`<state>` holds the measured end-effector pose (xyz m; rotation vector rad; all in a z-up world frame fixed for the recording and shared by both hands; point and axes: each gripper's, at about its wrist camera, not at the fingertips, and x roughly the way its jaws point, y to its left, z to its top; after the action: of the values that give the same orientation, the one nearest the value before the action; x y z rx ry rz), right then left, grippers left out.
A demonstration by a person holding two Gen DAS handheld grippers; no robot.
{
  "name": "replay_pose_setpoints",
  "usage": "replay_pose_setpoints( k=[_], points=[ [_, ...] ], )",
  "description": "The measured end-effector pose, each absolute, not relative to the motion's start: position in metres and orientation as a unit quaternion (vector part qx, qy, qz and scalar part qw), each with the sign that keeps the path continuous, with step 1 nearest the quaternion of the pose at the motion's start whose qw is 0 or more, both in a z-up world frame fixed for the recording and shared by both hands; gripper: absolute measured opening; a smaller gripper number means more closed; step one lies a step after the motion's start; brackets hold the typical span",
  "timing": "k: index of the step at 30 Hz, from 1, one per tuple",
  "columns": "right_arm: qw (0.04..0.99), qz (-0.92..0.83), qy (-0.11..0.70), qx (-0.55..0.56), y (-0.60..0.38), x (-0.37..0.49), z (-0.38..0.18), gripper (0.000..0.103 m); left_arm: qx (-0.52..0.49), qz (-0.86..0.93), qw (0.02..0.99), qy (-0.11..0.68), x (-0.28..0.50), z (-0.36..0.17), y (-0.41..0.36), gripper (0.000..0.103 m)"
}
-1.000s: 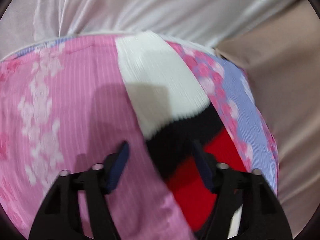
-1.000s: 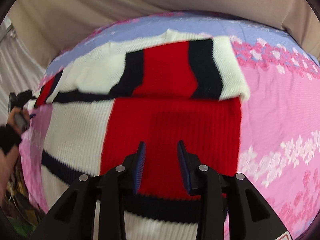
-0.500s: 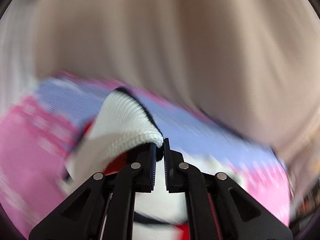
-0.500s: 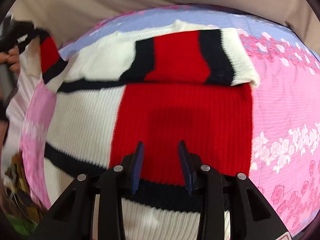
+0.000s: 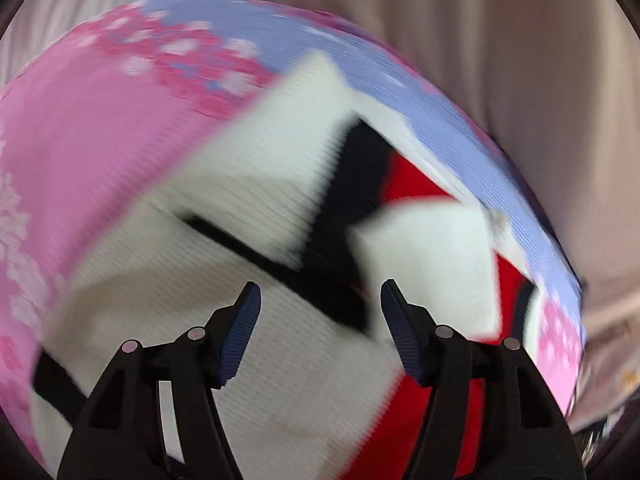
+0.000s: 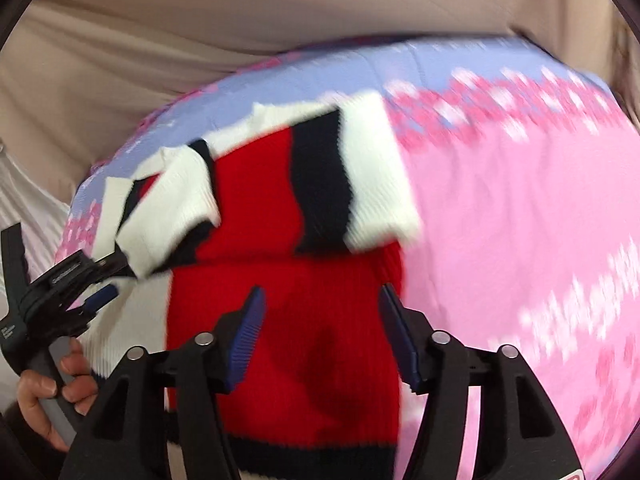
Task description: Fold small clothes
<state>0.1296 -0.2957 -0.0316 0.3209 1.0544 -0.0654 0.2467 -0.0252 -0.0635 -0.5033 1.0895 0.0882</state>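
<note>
A small knit sweater (image 6: 280, 320) in red, white and black lies on a pink and lilac flowered sheet (image 6: 500, 240). Both sleeves are folded in over the body: one (image 6: 340, 184) from the right, one (image 6: 168, 208) from the left. In the left wrist view the sweater (image 5: 280, 360) fills the middle, with the folded sleeve (image 5: 272, 176) above. My left gripper (image 5: 320, 328) is open and empty just above the sweater; it also shows at the left of the right wrist view (image 6: 108, 278). My right gripper (image 6: 320, 328) is open and empty over the red body panel.
Beige cloth (image 6: 200, 40) hangs behind the sheet. White cloth (image 5: 60, 8) shows at the far left. The person's hand (image 6: 48, 396) holds the left gripper's handle.
My left gripper carried the left sleeve across onto the sweater's body, opened and let it go. My right gripper opened wider and stayed over the red panel.
</note>
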Motion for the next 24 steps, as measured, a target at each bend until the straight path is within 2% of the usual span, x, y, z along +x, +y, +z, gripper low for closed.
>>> replay_pose_setpoints(
  k=[4, 8, 13, 15, 16, 17, 19, 24],
  points=[
    [0.876, 0.049, 0.479, 0.034, -0.231, 0.180, -0.021, 0.067, -0.226, 0.090, 0.824, 0.512, 0.257, -0.070, 0.000, 0.060],
    [0.868, 0.135, 0.474, -0.060, -0.154, 0.208, -0.036, 0.072, -0.229, 0.110, 0.813, 0.523, 0.253, -0.077, 0.040, 0.060],
    [0.846, 0.178, 0.491, -0.107, -0.101, 0.224, -0.074, 0.072, -0.196, 0.102, 0.822, 0.525, 0.247, -0.077, 0.043, 0.060],
    [0.851, 0.161, 0.486, -0.115, -0.099, 0.225, -0.080, 0.060, -0.189, 0.100, 0.823, 0.526, 0.243, -0.078, 0.042, 0.060],
    [0.854, 0.155, 0.485, -0.103, -0.104, 0.227, -0.079, 0.043, -0.186, 0.099, 0.824, 0.526, 0.243, -0.078, 0.041, 0.060],
    [0.855, 0.152, 0.488, -0.084, -0.111, 0.230, -0.076, 0.019, -0.184, 0.098, 0.824, 0.526, 0.242, -0.078, 0.042, 0.060],
    [0.852, 0.158, 0.499, 0.003, -0.140, 0.239, -0.063, 0.000, -0.184, 0.097, 0.824, 0.527, 0.243, -0.079, 0.044, 0.060],
    [0.867, 0.088, 0.440, 0.218, -0.250, 0.236, -0.017, 0.000, -0.178, 0.097, 0.824, 0.529, 0.244, -0.081, 0.044, 0.060]
  ],
)
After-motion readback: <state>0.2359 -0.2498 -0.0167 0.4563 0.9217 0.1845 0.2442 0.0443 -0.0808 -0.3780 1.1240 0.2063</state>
